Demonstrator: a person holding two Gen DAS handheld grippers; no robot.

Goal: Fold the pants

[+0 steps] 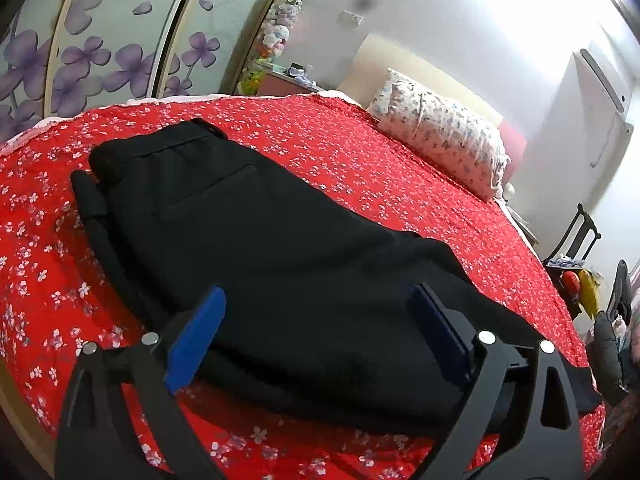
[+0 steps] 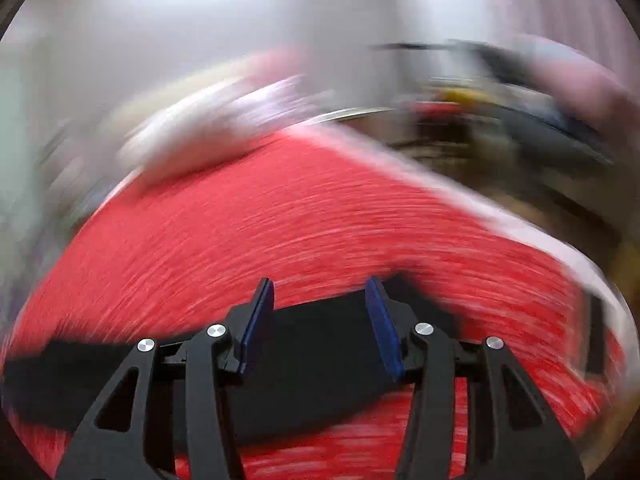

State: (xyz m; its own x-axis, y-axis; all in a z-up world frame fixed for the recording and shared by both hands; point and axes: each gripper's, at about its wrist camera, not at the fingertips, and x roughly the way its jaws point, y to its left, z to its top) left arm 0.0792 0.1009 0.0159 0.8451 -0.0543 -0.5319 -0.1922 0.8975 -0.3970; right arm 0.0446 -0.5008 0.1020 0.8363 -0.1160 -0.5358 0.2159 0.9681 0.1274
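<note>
The black cloth pants (image 1: pixel 256 248) lie flat mid-frame on the red floral bedspread (image 1: pixel 360 152). Left tongs (image 1: pixel 316 332) and right tongs (image 2: pixel 320 320) are both spread apart, gripping nothing. The fabric looks soft, limp and light; grasp at hem or waistband. The patterned pillow (image 1: pixel 440 136), upper right, stays clear.

The pants (image 1: pixel 260 248) lie on the bed (image 1: pixel 360 152), running from the far left corner toward the near right edge. The left gripper (image 1: pixel 316 320) hangs over their near end, one finger on either side of the cloth. A pillow (image 1: pixel 440 132) rests on the bed behind and to the right of the pants — well apart from them. Beyond the bed's far edge stands a wardrobe (image 1: pixel 100 40), with a nightstand (image 1: pixel 288 82) between wardrobe and pillow. The right gripper (image 2: pixel 320 320) hovers over the pants (image 2: pixel 320 360) too — the bed (image 2: pixel 280 220) stretches ahead of it.
</note>
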